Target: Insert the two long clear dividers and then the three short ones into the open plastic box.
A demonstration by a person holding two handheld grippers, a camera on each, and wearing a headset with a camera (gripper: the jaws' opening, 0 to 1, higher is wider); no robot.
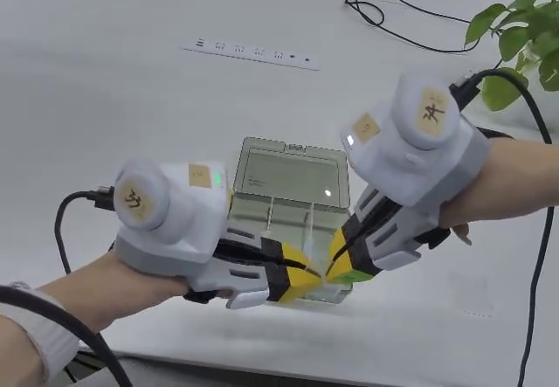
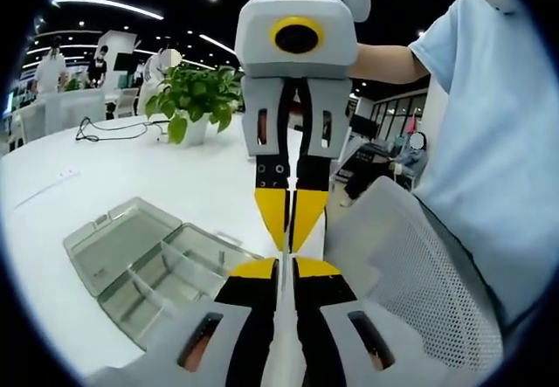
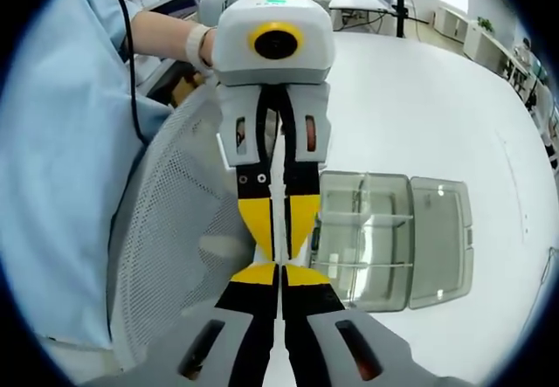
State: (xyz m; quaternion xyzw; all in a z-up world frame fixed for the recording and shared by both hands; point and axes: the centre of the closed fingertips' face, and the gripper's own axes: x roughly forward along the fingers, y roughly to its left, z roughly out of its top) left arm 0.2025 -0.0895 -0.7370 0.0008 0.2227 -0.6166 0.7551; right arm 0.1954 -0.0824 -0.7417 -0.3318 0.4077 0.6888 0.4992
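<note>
Both tongs are squeezed together. The left tongs (image 2: 286,272) and right tongs (image 3: 279,275) point straight at each other, yellow tips nearly touching. There's a thin pale sliver in the slit between each pair of jaws. It might be the edge of a clear piece, but honestly I can't tell.

From the head view, the tips meet right over the near rim of the box (image 3: 384,240), towards its right end. The left tongs come in from the left and the right tongs from up on the right.

The box sits open on the white desk (image 1: 131,116), with its lid (image 3: 441,243) flipped flat on the far side. A few clear dividers (image 3: 367,217) stand upright inside and split it into compartments. I can't tell the long ones from the short ones here.

Farther back on the desk is a white power strip (image 1: 253,52), with a looped black cable (image 1: 393,16) off to the right. A leafy plant (image 1: 524,29) is in the far right corner. Close to the person, there's a grey mesh chair (image 3: 166,256) by the desk edge.
</note>
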